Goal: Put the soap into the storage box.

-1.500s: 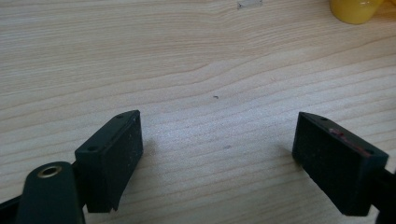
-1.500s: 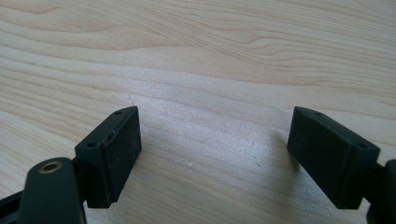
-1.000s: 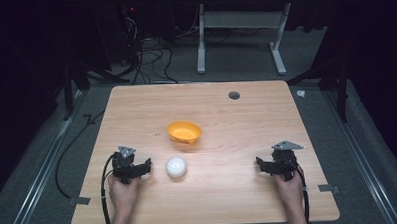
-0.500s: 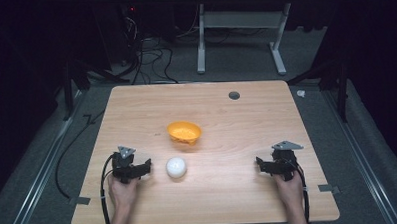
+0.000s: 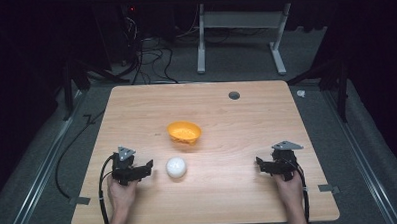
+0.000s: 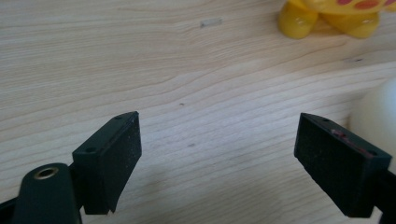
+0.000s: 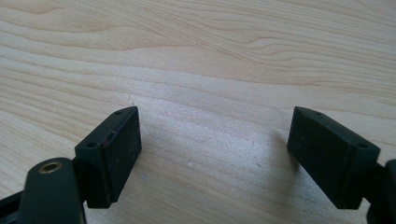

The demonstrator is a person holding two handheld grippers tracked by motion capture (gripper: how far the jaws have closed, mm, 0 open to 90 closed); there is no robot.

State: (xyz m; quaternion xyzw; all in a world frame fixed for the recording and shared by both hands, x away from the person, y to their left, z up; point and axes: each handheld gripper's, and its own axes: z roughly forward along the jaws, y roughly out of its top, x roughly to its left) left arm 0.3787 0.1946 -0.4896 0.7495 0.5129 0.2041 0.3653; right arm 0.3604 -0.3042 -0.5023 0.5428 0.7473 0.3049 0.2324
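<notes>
An orange bowl (image 5: 184, 132) sits near the middle of the wooden table (image 5: 136, 109). In front of it lies a white ball (image 5: 176, 167). My left gripper (image 5: 141, 169) rests on the table just left of the ball, open, with bare wood between its jaws. In the left gripper view the ball (image 6: 376, 112) shows at the right edge beside the right jaw, and the orange bowl's yellow feet (image 6: 327, 16) stand at the top. My right gripper (image 5: 262, 165) rests at the front right of the table, open over bare wood (image 7: 215, 121).
A round dark hole (image 5: 234, 95) marks the table's far right part. Behind the table stand a white desk frame (image 5: 239, 35) and loose cables (image 5: 144, 49) on the floor. A cable loops off the table's left front edge.
</notes>
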